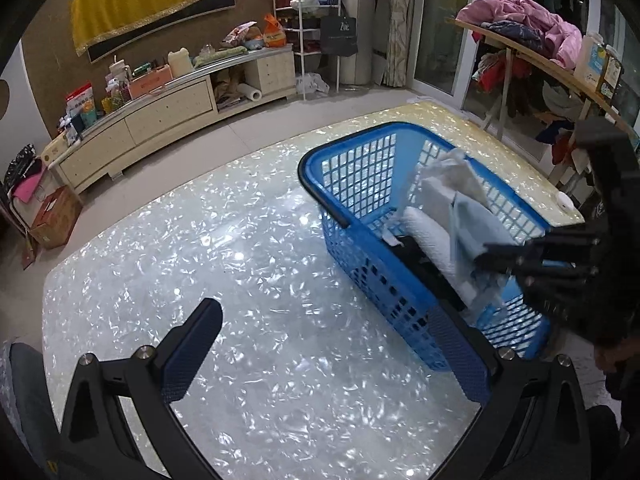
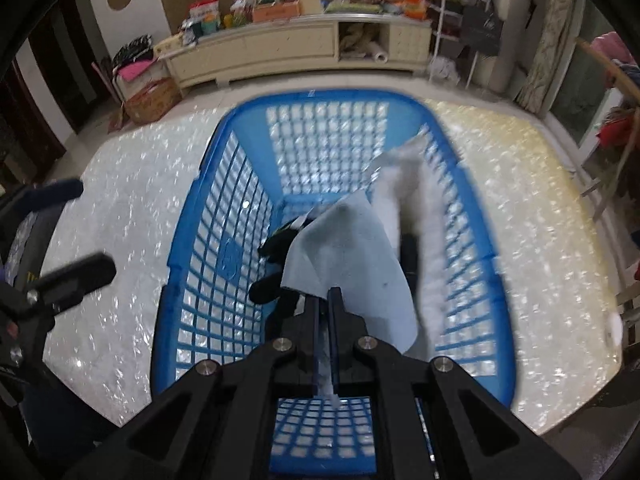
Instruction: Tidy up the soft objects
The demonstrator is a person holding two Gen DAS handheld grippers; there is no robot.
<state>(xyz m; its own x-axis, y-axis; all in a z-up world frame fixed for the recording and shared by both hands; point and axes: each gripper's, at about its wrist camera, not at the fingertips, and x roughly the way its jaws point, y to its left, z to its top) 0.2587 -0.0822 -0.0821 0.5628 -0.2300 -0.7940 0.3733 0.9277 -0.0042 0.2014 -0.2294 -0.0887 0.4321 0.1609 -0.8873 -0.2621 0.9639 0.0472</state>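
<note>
A blue mesh basket (image 1: pixel 360 172) stands on the pearly white table (image 1: pixel 200 260). My right gripper (image 2: pixel 326 296) is over the basket (image 2: pixel 192 216), shut on a light blue cloth (image 2: pixel 352 256) that hangs from its tips into it. Next to that cloth a white fluffy towel (image 2: pixel 416 208) leans on the right wall, and dark items (image 2: pixel 276 248) lie at the bottom. The left wrist view shows the right gripper (image 1: pixel 490 254) pinching the blue cloth (image 1: pixel 474 224) above a white rolled towel (image 1: pixel 428 240). My left gripper (image 1: pixel 324 348) stands open over bare table, left of the basket.
A small white round object (image 1: pixel 565 202) sits at the table's far right edge. Beyond the table are a long cream cabinet (image 1: pixel 160 120) loaded with clutter, a cardboard box (image 1: pixel 56 216) on the floor, and a wooden shelf (image 1: pixel 520 46) piled with clothes.
</note>
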